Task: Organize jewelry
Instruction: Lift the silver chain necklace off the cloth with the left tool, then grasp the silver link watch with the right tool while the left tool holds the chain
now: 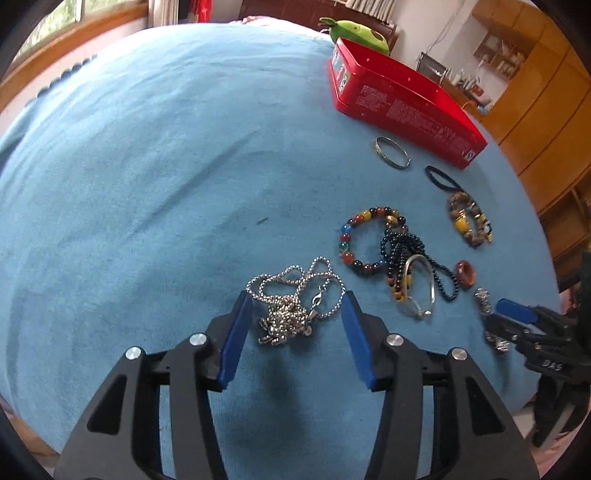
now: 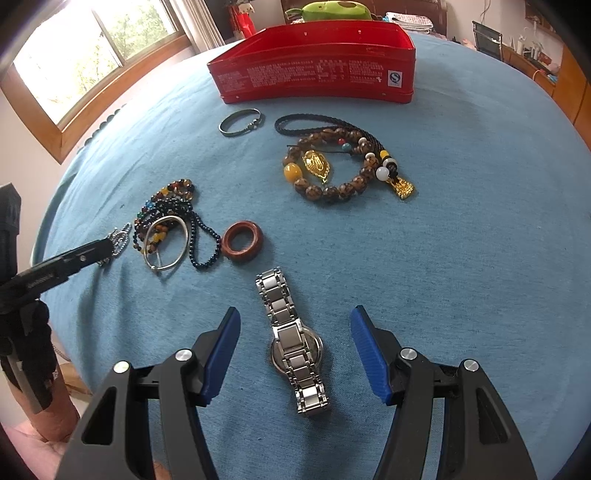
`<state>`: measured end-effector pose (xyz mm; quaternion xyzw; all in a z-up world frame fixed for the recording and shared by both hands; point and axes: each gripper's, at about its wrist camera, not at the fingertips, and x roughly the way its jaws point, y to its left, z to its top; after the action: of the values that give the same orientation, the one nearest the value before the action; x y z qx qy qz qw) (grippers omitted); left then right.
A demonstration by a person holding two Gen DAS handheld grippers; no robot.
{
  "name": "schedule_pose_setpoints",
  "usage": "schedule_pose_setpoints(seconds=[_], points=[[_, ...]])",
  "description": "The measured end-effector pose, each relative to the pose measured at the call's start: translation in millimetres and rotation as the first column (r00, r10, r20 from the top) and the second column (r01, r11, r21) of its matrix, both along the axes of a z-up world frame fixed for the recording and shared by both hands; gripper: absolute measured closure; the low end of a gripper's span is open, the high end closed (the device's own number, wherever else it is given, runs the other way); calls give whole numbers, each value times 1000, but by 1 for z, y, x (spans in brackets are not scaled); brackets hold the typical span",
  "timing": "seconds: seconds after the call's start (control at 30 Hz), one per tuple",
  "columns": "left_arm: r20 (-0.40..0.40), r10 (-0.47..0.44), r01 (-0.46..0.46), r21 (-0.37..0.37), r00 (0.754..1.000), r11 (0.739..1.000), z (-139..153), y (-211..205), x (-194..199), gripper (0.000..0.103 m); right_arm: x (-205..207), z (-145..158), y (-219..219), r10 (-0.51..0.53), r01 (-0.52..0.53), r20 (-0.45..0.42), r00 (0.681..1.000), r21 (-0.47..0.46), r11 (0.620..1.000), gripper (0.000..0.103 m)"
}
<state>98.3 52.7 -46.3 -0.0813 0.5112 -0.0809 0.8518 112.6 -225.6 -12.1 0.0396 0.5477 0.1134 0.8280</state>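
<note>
My left gripper (image 1: 297,302) is open, its blue pads on either side of a tangled silver ball chain (image 1: 290,306) on the blue cloth. My right gripper (image 2: 293,321) is open around a silver metal watch (image 2: 293,341) lying face down. A red tin box (image 2: 314,62) stands open at the back; it also shows in the left wrist view (image 1: 402,103). Between lie a multicoloured bead bracelet (image 1: 369,236), a black bead string with a silver bangle (image 2: 168,236), a brown ring (image 2: 242,240), a brown bead bracelet with gold charms (image 2: 332,173) and a thin dark bangle (image 2: 240,122).
The blue cloth (image 2: 461,240) covers a round table. A green plush toy (image 2: 332,9) sits behind the tin. A window (image 2: 85,55) is at the left, wooden cabinets (image 1: 535,110) at the right. A black hair tie (image 1: 441,177) lies near the tin.
</note>
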Motion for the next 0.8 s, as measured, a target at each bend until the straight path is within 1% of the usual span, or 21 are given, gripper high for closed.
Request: schedule_pose_setpoints(seconds=[0.03,0.07,0.1,0.13,0.17,0.2,0.27,0.33,0.43,0.47,0.57,0.7,0.77,0.8], points=[[3,-5,5,22,1000,1000,0,-3,0,55,0,0,0,0,0,1,1000,0,1000,40],[4,-8,8,29,1000,1000,-1,-5,0,58,0,0,0,0,0,1,1000,0,1000,40],[2,-11,11,40,1000,999,-2,-6,0,70,0,0,0,-1,1,2,1000,1,1000,40],[1,-6,6,53,1000,999,-2,-7,0,78,0,0,0,-1,1,2,1000,2,1000,41],[-3,-8,8,44,1000,999,-3,-6,0,88,0,-1,-1,-1,1,2,1000,3,1000,41],[-8,-17,17,27,1000,999,-3,-5,0,89,0,-1,-1,-1,1,3,1000,2,1000,41],[-5,-23,23,33,1000,999,-3,-6,-2,89,0,-1,-1,-2,2,1,1000,2,1000,42],[-8,-15,15,24,1000,1000,-3,-6,-2,90,0,0,-3,-5,5,-3,1000,6,1000,49],[-6,-8,8,-7,1000,1000,0,-4,-5,90,-1,1,-3,4,-4,-8,1000,4,1000,51],[-2,-13,13,-24,1000,1000,2,-3,-6,90,-2,1,-3,9,-9,-10,1000,-3,1000,51],[18,-19,20,-25,1000,999,7,-6,-9,91,-1,-2,1,27,-28,-22,999,-31,999,51],[35,-24,25,-33,999,999,13,-8,-12,91,2,-4,6,47,-48,-12,999,-65,997,51],[39,-29,30,-47,999,998,16,-9,-13,91,4,-5,10,57,-56,3,998,-94,994,53],[42,-29,31,-48,999,998,17,-9,-13,91,5,-5,13,65,-64,11,998,-110,992,56]])
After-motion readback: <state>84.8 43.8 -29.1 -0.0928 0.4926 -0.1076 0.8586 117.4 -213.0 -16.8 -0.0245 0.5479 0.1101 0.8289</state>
